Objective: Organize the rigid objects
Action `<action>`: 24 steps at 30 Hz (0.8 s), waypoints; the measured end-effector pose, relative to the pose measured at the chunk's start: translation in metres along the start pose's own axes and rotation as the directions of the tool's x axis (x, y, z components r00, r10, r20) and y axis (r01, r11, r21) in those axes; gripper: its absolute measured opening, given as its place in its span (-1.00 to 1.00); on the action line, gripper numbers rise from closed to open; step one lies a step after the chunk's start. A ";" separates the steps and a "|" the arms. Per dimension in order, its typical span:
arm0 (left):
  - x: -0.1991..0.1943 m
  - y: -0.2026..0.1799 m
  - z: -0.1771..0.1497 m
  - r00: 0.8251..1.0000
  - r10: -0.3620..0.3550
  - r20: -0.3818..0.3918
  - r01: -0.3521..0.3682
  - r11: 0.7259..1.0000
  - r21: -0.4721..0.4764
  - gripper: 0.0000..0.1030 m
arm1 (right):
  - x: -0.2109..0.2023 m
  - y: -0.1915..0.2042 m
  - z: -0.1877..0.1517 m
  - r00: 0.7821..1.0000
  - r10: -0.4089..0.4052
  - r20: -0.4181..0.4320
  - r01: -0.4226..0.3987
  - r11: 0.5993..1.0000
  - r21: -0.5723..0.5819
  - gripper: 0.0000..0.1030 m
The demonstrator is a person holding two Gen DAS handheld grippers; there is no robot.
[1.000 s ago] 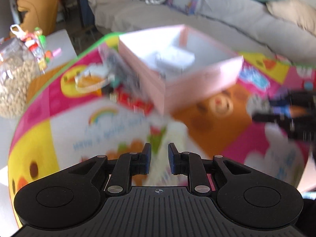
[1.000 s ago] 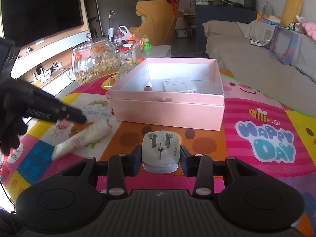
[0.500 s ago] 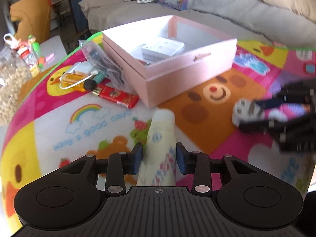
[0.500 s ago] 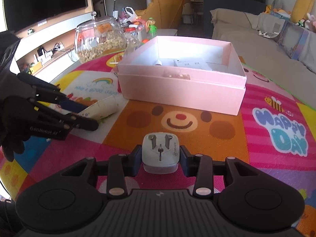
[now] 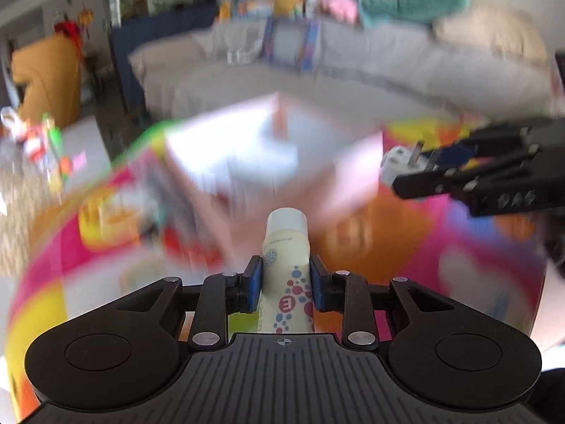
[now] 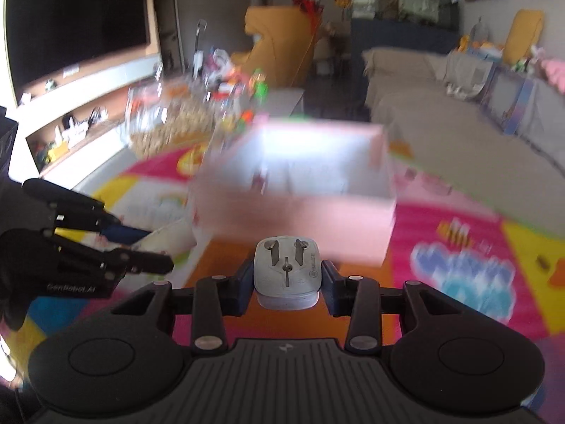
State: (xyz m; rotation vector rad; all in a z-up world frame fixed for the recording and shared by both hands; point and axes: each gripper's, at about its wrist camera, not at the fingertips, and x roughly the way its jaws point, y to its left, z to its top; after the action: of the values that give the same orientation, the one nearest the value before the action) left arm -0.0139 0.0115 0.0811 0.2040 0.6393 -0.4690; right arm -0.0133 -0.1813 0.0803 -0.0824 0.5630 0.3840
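My left gripper (image 5: 285, 282) is shut on a cream tube (image 5: 286, 254) with red and blue dots, cap pointing forward, held above the mat. My right gripper (image 6: 287, 275) is shut on a grey plug adapter (image 6: 286, 268), prongs facing forward. The open pink box (image 5: 275, 162) sits ahead of both, blurred by motion; it also shows in the right wrist view (image 6: 300, 190). The right gripper with the adapter (image 5: 402, 164) shows at the right of the left wrist view, close to the box. The left gripper (image 6: 141, 247) with the tube shows at the left of the right wrist view.
A colourful play mat (image 6: 459, 275) covers the table. A glass jar of snacks (image 6: 166, 120) and small toys stand beyond the box. Blurred items, red and yellow, lie left of the box (image 5: 141, 219). A grey sofa (image 5: 353, 70) is behind.
My left gripper has closed on the tube and lifted it off the mat. Both grippers have risen and moved toward the pink box; the views are now motion-blurred.
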 end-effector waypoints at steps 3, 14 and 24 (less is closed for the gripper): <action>-0.002 0.008 0.061 0.990 0.018 0.137 -0.025 0.999 0.043 -0.39 | 0.001 -0.006 0.041 0.995 -0.042 0.095 0.044 0.999 -0.015 -0.24; 0.090 0.053 0.141 0.997 0.005 0.073 -0.001 0.999 -0.043 -0.34 | 0.028 -0.041 0.089 0.992 -0.079 0.098 0.072 0.995 0.073 0.19; 0.065 0.137 0.040 0.983 0.182 -0.030 -0.180 0.910 -0.375 -0.35 | 0.055 -0.014 0.040 0.997 -0.016 -0.074 0.013 0.999 -0.044 0.19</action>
State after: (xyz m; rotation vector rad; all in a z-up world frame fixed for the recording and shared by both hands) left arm 0.1184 0.0954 0.0786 -0.1033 0.6858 -0.1609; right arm 0.0548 -0.1685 0.0839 -0.1433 0.6275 0.3801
